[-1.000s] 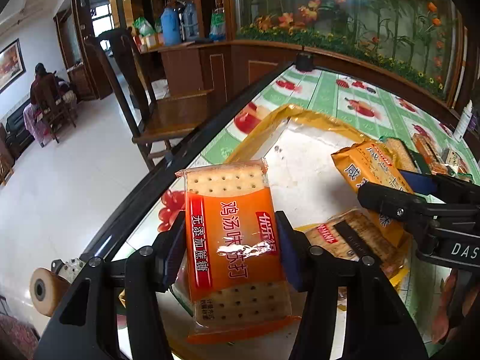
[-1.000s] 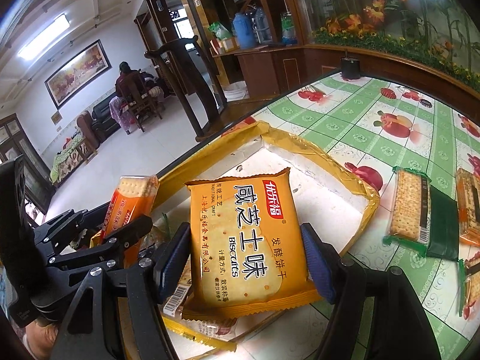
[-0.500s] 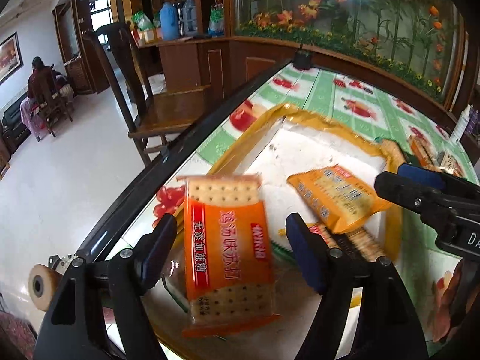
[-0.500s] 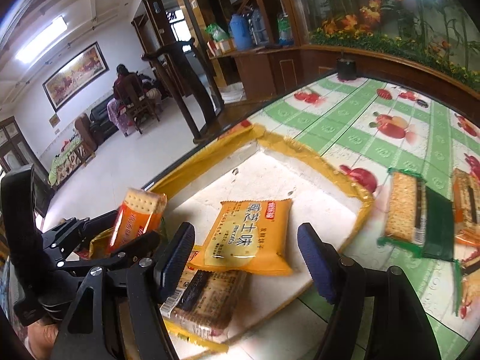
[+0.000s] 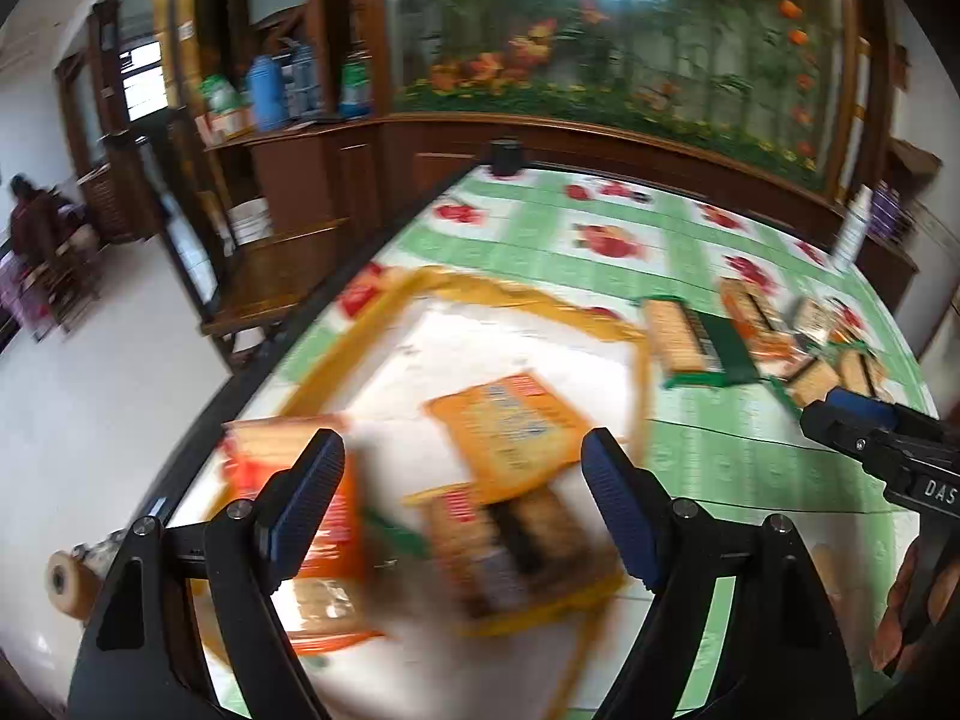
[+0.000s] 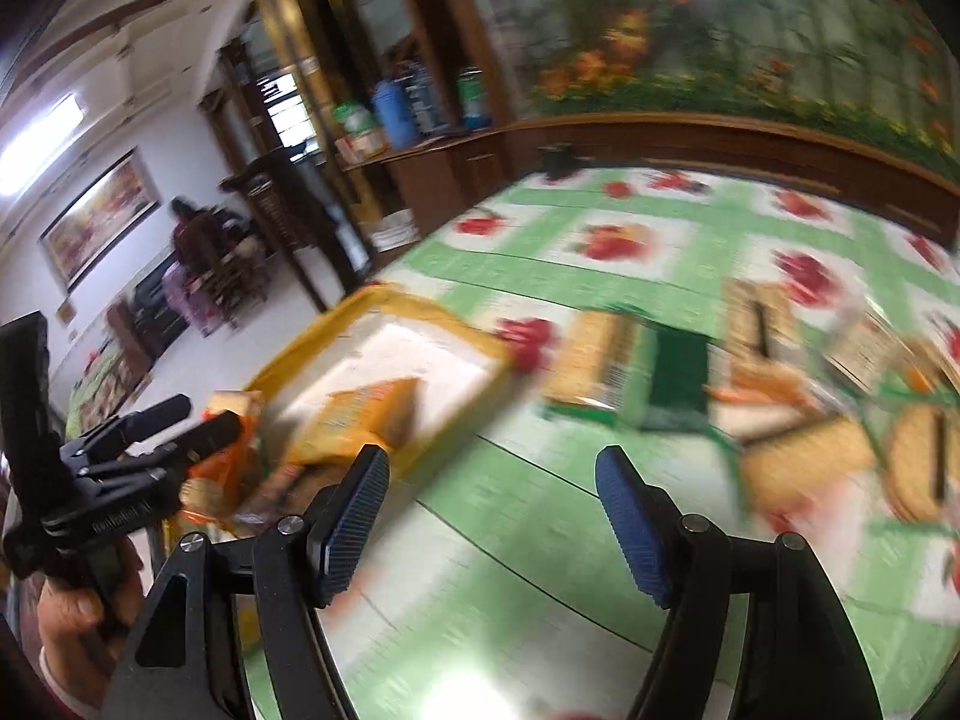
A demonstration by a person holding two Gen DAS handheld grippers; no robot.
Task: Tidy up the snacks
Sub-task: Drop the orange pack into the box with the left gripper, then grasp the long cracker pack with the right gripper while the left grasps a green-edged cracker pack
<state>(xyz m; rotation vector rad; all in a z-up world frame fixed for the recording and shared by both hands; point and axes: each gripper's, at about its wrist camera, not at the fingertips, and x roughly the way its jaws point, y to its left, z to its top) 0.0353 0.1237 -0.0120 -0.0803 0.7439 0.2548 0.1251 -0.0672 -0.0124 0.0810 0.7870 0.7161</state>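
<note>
Both grippers' jaws are seen parted and empty; those of the left gripper (image 5: 462,495) have just been opening, nothing pinched between them. Orange cracker packets (image 5: 510,429) are found lying in the yellow-rimmed tray (image 5: 516,300). Beneath the right gripper (image 6: 492,516), green tablecloth (image 6: 540,516) is seen, with loose packets (image 6: 624,372) lying ahead.

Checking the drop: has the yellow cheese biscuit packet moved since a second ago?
Yes. The yellow packet has left the right gripper and lies in the tray.
</note>
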